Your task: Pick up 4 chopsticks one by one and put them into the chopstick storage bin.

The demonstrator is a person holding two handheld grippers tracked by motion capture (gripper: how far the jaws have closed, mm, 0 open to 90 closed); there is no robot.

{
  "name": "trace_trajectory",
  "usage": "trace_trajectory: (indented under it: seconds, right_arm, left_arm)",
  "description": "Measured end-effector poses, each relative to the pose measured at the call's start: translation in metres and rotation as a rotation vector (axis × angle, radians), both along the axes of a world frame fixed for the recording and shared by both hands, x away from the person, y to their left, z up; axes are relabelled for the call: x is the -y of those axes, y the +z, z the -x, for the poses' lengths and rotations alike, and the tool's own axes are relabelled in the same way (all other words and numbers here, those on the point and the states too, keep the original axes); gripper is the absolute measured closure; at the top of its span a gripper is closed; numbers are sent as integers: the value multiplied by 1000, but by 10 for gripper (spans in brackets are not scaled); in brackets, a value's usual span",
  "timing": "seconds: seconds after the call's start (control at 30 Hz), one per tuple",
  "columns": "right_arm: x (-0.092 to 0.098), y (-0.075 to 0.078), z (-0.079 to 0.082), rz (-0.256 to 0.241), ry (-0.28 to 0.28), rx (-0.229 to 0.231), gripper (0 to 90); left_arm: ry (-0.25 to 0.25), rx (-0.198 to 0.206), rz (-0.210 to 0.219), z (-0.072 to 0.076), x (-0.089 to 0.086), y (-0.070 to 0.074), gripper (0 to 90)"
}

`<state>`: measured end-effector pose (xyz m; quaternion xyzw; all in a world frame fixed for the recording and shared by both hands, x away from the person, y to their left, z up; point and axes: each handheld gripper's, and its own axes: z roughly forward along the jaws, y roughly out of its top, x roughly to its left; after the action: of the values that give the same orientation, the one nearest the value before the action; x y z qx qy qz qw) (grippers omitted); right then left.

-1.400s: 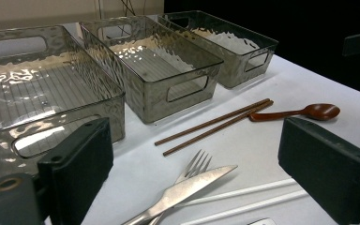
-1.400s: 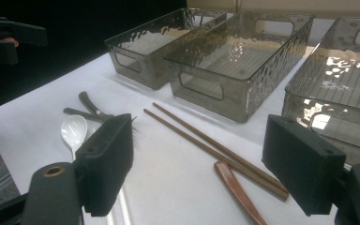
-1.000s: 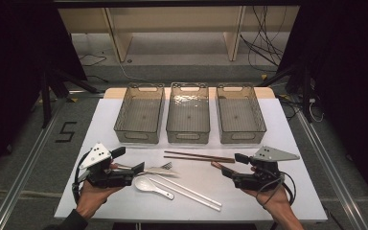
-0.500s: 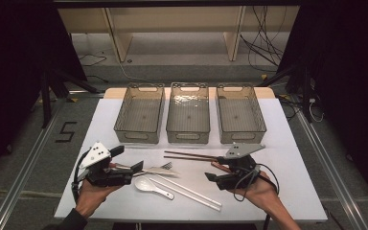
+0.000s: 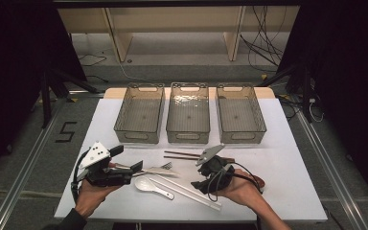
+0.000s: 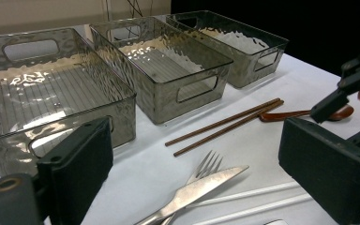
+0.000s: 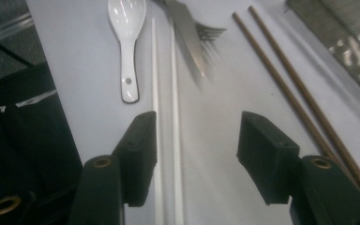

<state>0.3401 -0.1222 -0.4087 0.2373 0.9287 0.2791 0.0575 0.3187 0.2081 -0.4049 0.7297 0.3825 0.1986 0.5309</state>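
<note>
White chopsticks (image 7: 164,140) flat on bench (image 5: 287,163), side by side between white spoon (image 7: 129,42) and brown chopsticks (image 7: 300,98), lying just inside one jaw of right tool (image 7: 197,140), held wide apart, likely for pickup; left tool (image 5: 127,163), also apart, near knife (image 6: 197,190) and fork (image 6: 206,165); three bins (image 5: 187,115) behind, presumably for sorting.

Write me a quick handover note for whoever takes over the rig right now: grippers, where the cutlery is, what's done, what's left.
Left gripper: open, empty, low over the table beside the knife and fork.
Right gripper: open, empty, jaws straddling the white chopsticks, nothing gripped.
On the table in front of the bins: white spoon, white chopsticks, knife, fork, brown chopsticks, brown spoon.
Done: nothing sorted; all three bins are empty.
Left: likely close on the white chopsticks first, then move every piece into a bin.
</note>
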Motion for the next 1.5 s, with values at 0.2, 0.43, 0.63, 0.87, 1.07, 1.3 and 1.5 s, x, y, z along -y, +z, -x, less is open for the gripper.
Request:
trace_trajectory:
  seconds: [0.2, 0.43, 0.63, 0.87, 1.07, 1.3, 1.5]
  right_arm:
    - [-15, -17, -1, 113, 39, -43, 587]
    - [-17, -28, -3, 179, 49, -85, 650]
    - [-18, -37, -3, 226, 65, -117, 686]
    - [-18, -45, -4, 273, 87, -128, 732]
    - [-20, -47, -4, 296, 101, -138, 755]
    - [-22, -50, -3, 329, 107, -134, 794]
    - [-23, -50, -2, 338, 115, -130, 832]
  left_arm:
    - [4, 2, 9, 0, 0, 0, 97]
    - [2, 2, 12, 0, -1, 1, 97]
    - [1, 2, 10, 0, 0, 1, 97]
    - [-1, 2, 10, 0, 0, 1, 97]
    - [-1, 3, 11, 0, 0, 1, 97]
    - [-4, 5, 13, 0, -1, 1, 97]
    - [-6, 4, 5, 1, 0, 1, 97]
